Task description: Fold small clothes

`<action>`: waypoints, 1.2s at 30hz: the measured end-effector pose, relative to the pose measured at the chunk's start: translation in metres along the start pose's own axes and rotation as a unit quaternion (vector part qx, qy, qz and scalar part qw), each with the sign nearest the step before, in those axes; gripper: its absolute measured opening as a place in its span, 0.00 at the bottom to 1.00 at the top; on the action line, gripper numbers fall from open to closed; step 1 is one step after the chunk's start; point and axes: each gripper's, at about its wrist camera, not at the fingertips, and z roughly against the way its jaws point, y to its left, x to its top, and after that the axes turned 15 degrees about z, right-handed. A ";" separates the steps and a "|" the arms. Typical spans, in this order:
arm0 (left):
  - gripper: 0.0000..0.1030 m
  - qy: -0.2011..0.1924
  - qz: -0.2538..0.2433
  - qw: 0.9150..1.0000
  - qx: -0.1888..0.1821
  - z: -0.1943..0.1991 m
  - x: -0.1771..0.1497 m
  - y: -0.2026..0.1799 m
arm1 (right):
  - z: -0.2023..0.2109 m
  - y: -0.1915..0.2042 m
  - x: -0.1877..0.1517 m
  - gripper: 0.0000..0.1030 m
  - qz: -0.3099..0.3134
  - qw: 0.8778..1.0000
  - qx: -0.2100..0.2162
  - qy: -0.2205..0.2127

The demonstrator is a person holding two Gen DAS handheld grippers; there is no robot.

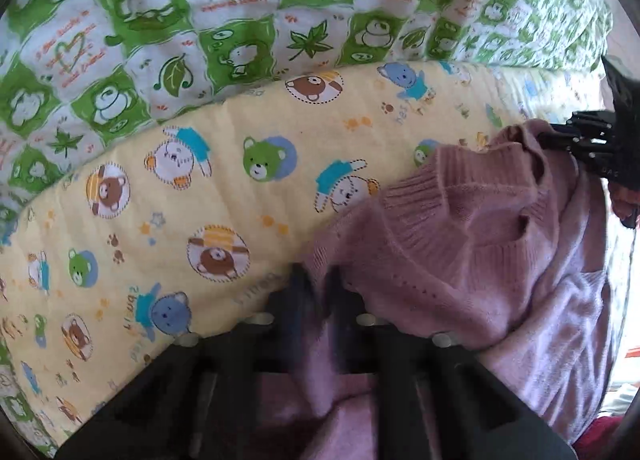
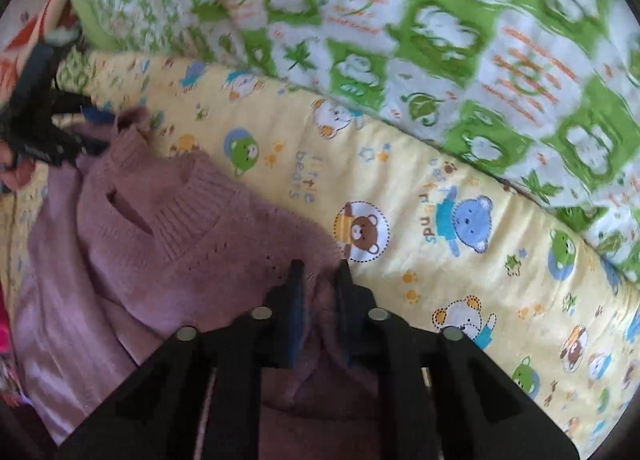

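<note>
A small pink knitted sweater lies on a yellow bear-print sheet, neck opening toward the far side. My left gripper is shut on the sweater's left shoulder edge. The right gripper shows at the right edge of the left wrist view, pinching the other shoulder. In the right wrist view the sweater fills the lower left, and my right gripper is shut on its right shoulder. The left gripper shows at the upper left there, gripping the sweater's far corner.
A green and white patterned quilt is bunched along the far side of the yellow sheet, and it also shows in the right wrist view. A red item peeks in at the left edge.
</note>
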 end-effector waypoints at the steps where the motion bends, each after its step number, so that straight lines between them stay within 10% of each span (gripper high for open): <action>1: 0.03 -0.010 -0.005 1.000 0.006 0.006 -0.002 0.000 | 0.006 0.000 -0.002 0.11 0.000 1.000 -0.010 -0.006; 6: 0.02 -0.034 -0.004 0.998 0.044 0.010 -0.012 -0.003 | 0.041 -0.024 -0.019 0.09 -0.072 0.993 -0.065 -0.060; 22: 0.16 -0.085 0.126 0.987 0.040 0.044 -0.018 0.029 | 0.032 -0.018 -0.015 0.15 -0.127 0.980 -0.153 -0.025; 26: 0.25 -0.100 0.157 0.982 0.021 0.081 -0.058 0.043 | 0.075 0.002 -0.023 0.48 -0.137 0.977 -0.145 -0.069; 36: 0.38 -0.095 0.210 0.973 -0.020 0.123 -0.214 0.034 | 0.118 0.093 -0.122 0.48 -0.203 0.973 -0.075 -0.074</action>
